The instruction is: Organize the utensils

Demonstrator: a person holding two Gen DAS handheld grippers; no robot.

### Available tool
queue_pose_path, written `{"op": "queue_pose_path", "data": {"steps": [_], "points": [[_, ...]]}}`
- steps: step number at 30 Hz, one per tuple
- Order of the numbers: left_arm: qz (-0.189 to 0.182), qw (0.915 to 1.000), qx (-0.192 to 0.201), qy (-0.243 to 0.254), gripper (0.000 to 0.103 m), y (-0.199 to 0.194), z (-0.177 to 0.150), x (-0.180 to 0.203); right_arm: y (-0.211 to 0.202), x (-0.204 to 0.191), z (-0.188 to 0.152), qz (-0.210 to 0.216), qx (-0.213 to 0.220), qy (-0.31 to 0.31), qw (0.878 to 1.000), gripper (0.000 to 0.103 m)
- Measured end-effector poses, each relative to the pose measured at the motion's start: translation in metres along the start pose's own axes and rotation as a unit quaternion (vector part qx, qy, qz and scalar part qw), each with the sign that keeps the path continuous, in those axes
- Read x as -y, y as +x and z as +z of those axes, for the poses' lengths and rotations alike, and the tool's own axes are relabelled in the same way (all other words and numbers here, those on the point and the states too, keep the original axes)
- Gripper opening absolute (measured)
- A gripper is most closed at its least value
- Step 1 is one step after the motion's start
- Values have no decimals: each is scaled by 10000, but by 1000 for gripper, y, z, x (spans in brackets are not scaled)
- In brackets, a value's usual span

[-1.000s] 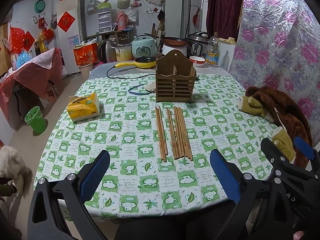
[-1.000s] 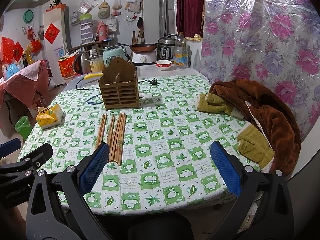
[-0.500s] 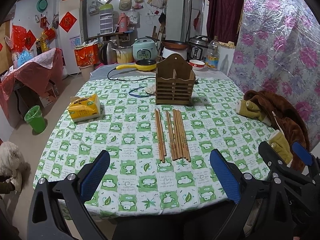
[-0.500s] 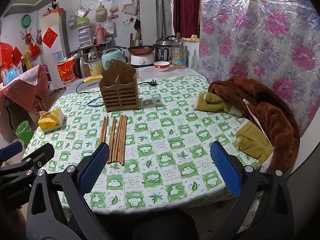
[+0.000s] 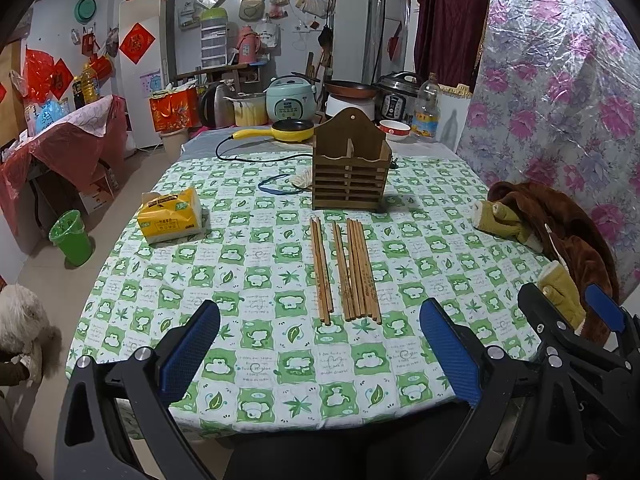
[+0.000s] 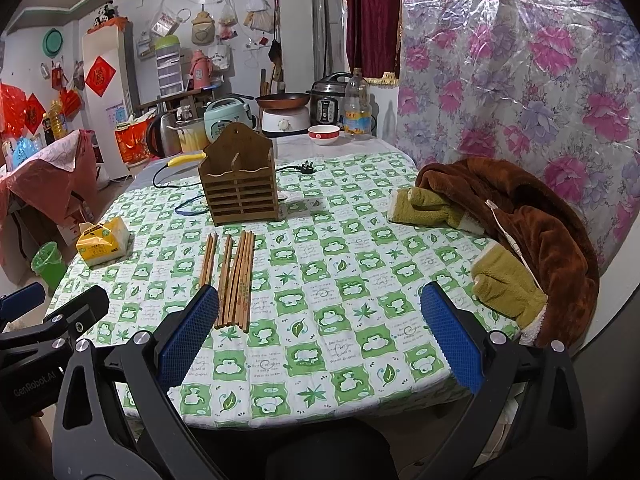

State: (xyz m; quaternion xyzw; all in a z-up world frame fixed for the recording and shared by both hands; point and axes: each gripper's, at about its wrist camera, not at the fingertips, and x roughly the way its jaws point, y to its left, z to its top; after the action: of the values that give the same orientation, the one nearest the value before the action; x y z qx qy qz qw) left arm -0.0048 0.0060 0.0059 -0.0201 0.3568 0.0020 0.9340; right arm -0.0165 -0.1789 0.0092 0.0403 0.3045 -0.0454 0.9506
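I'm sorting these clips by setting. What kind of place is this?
Most likely a lived-in home kitchen and dining room. A rice cooker and pressure cooker stand behind the table, and chopsticks lie before a wooden holder.

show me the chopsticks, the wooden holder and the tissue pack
chopsticks (image 5: 347, 270), left wrist view, middle of the bundle
wooden holder (image 5: 351, 186), left wrist view, slatted front face
tissue pack (image 5: 170, 216), left wrist view, yellow front side
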Motion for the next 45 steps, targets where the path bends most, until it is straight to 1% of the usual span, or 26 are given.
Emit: {"op": "queue_pose_path", "data": {"steps": [45], "points": [[18, 10000, -33, 23, 98, 0, -4, 1, 4, -1, -4, 10, -39, -38, 10000, 97]]}}
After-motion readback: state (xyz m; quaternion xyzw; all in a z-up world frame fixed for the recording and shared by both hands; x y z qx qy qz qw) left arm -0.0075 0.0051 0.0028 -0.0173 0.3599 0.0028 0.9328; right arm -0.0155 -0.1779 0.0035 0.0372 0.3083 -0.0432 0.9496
